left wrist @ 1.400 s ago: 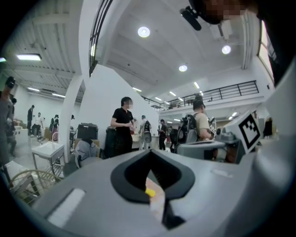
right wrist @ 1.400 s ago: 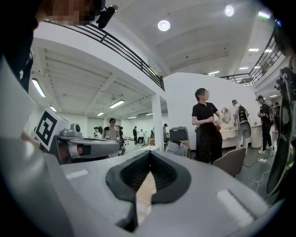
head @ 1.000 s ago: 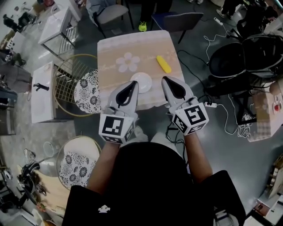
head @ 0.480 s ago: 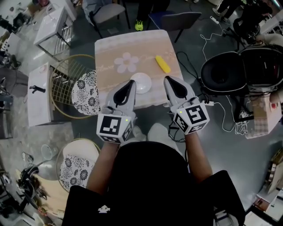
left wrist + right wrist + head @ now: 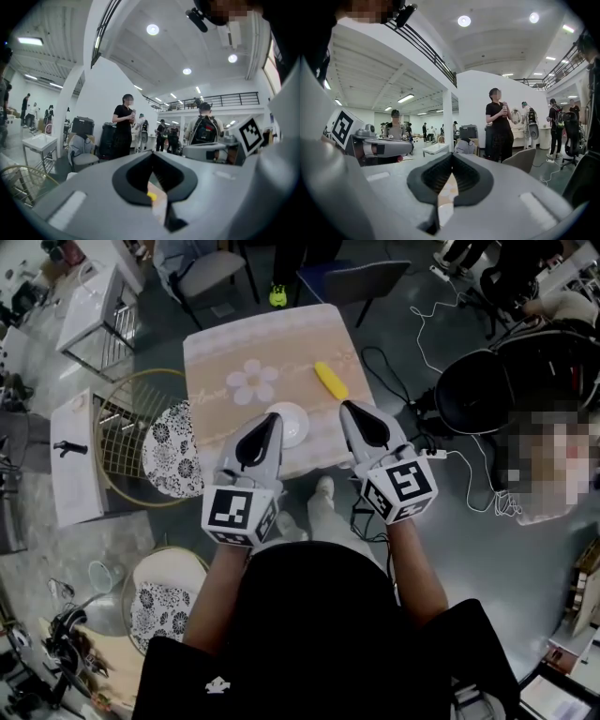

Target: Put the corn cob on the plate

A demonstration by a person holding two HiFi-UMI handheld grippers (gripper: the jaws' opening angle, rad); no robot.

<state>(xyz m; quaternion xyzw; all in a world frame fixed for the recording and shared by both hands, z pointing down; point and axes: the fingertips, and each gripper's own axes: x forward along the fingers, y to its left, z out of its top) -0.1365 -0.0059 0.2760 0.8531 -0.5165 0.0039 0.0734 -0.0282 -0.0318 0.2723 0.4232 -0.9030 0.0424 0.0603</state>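
Observation:
The yellow corn cob (image 5: 329,381) lies on the right part of the small cloth-covered table (image 5: 225,348). A white plate (image 5: 289,421) sits near the table's front edge. My left gripper (image 5: 272,417) is shut and empty, its tip at the plate's left rim as seen from above. My right gripper (image 5: 347,406) is also shut and empty, just short of the corn cob at the table's front right. In the left gripper view the jaws (image 5: 151,153) meet, with a yellow speck showing below them. The right gripper view shows its jaws (image 5: 452,156) closed over the cloth.
Two chairs (image 5: 211,270) (image 5: 367,279) stand beyond the table. A gold wire stool with a patterned cushion (image 5: 169,448) and a white side table (image 5: 80,460) are at the left. A black case (image 5: 478,390) and cables lie at the right. People (image 5: 499,124) stand farther off.
The table, plate and corn cob have slid left in the head view. Both grippers stay shut and side by side, shifted only slightly over the table's front edge.

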